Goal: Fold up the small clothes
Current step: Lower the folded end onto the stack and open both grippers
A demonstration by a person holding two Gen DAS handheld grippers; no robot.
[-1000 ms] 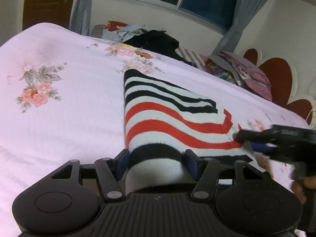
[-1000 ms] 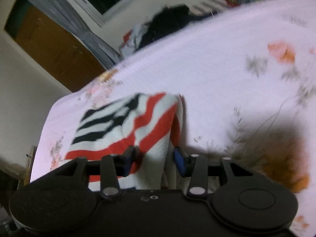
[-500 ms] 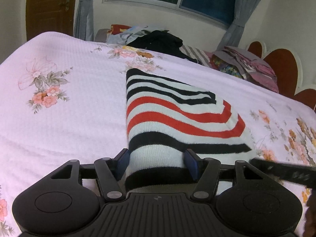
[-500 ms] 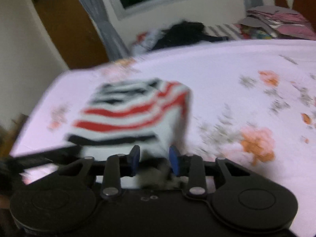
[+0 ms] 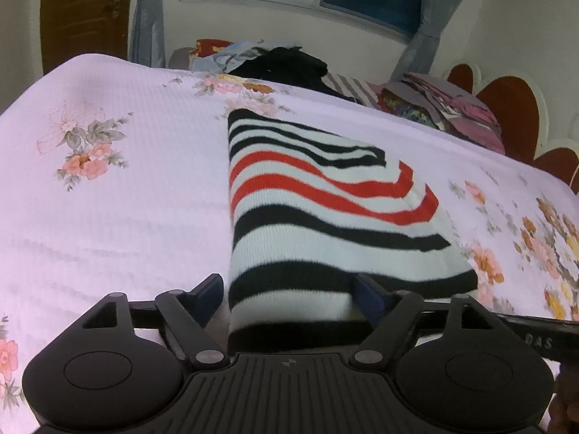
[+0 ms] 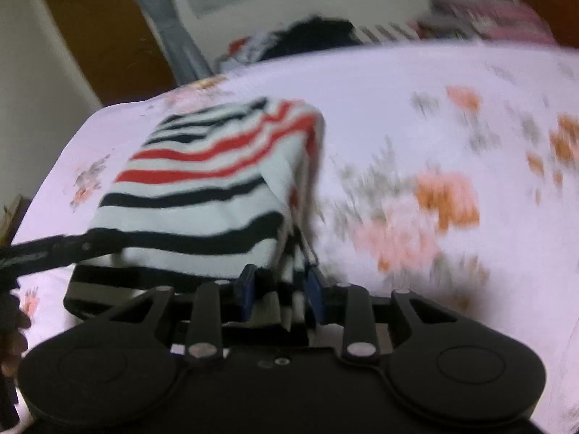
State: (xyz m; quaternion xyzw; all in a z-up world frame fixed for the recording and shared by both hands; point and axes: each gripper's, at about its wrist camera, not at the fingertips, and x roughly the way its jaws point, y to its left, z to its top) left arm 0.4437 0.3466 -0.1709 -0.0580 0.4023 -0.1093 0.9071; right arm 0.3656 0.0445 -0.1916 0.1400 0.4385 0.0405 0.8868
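Observation:
A small knit garment [image 5: 318, 209] with black, red and white stripes lies folded on the pink floral bedspread [image 5: 119, 199]. My left gripper [image 5: 289, 294] has its jaws wide, one on each side of the garment's near edge. In the blurred right wrist view the same garment [image 6: 213, 184] lies ahead to the left. My right gripper [image 6: 280, 289] is shut on the garment's near right corner, with striped cloth bunched between the blue pads. The left gripper's finger [image 6: 54, 249] shows as a dark bar at the garment's left edge.
A heap of dark and coloured clothes [image 5: 289, 65] lies at the far edge of the bed under the window. More folded fabric [image 5: 452, 108] sits at the far right by the red scalloped headboard [image 5: 506, 101]. A brown door [image 5: 83, 14] stands at the left.
The left gripper's jaws have spread wider around the garment's edge. The right gripper has swung round to the garment's near right corner and stays closed on it.

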